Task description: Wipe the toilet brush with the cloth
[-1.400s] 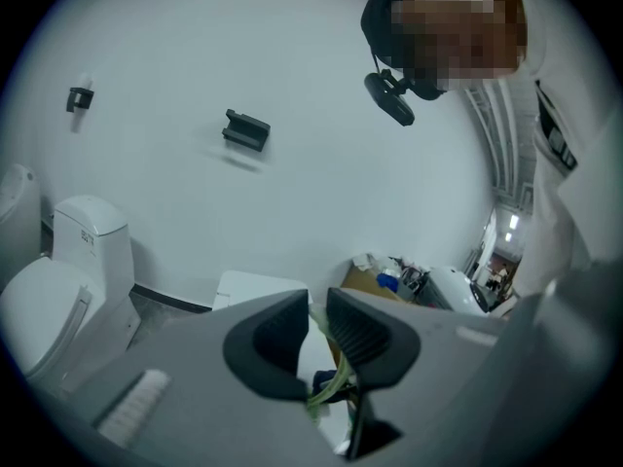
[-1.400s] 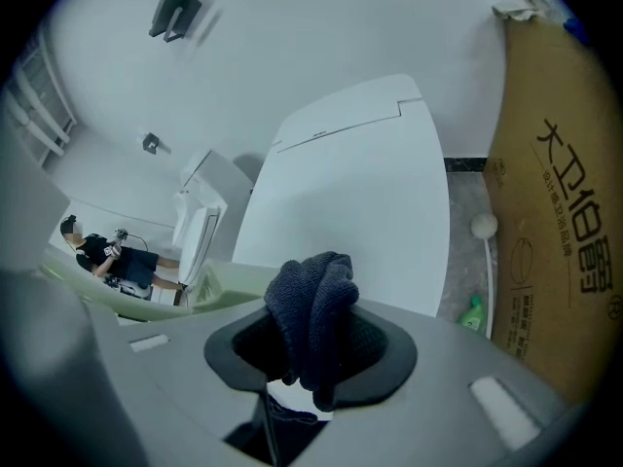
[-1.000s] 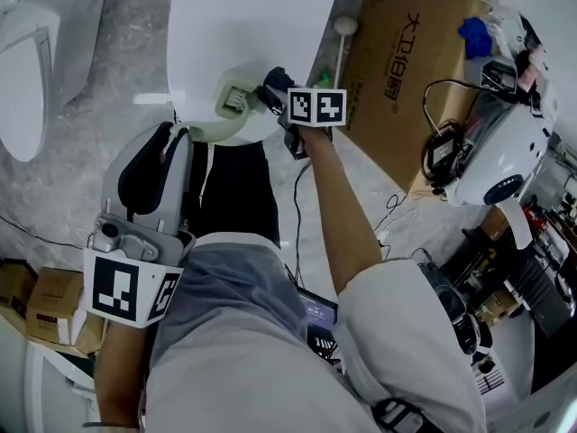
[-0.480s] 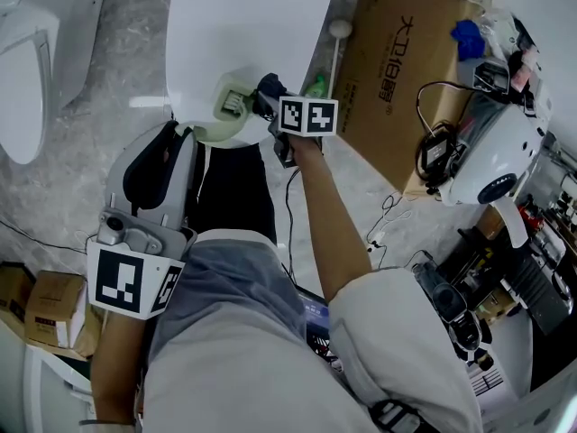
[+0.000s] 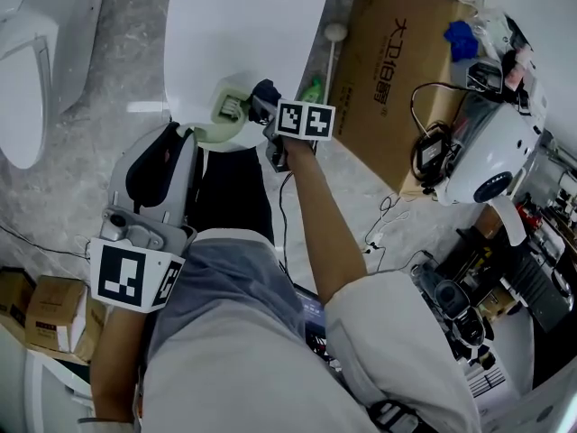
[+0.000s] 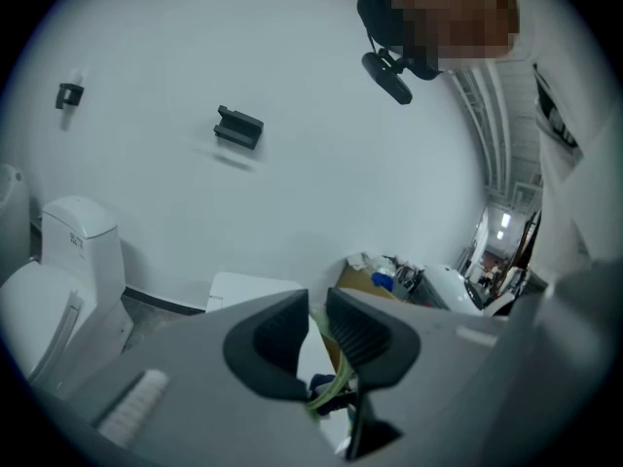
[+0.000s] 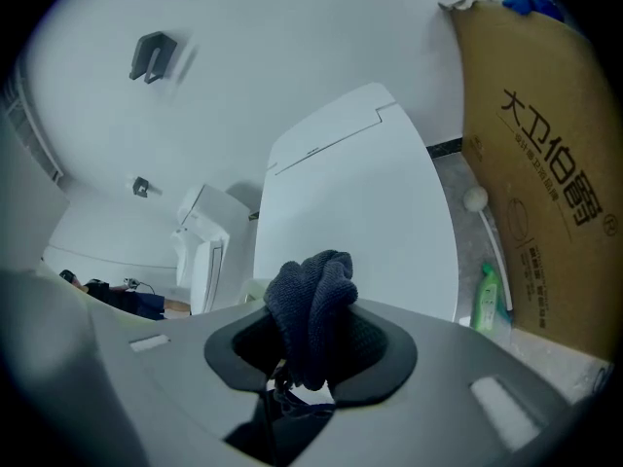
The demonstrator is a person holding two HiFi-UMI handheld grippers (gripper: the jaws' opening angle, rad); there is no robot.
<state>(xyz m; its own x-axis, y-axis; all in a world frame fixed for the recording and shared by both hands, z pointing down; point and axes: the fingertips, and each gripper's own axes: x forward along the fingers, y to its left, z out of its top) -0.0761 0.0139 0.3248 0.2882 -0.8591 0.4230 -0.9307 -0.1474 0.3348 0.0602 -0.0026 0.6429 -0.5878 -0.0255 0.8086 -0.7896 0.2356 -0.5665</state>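
Grey plastic jaws of the left gripper (image 6: 318, 311) are pressed almost together on a thin pale green stem, taken to be the handle of the toilet brush (image 5: 225, 108). The handle is judged to be gripped this way so that the head is steadied and offered forward. Beyond it, the brush head is held at the near edge of a white toilet lid (image 5: 243, 25), just beside the right gripper (image 7: 311, 337). That gripper's jaws are clamped on a bunched dark blue cloth (image 7: 311, 300). The wad stands proud of the tips, presumably so that fabric, not plastic, is brought against the brush. Farther off, a green bottle (image 5: 314, 88) and a brown cardboard box (image 5: 397, 70) are seen on the floor.

Whether cloth and brush are touching cannot be told. In the head view the meeting point is crowded by the right gripper's body, and in the right gripper view the brush is hidden behind the cloth. Most of the handle is masked by the left gripper, and bristles cannot be made out.
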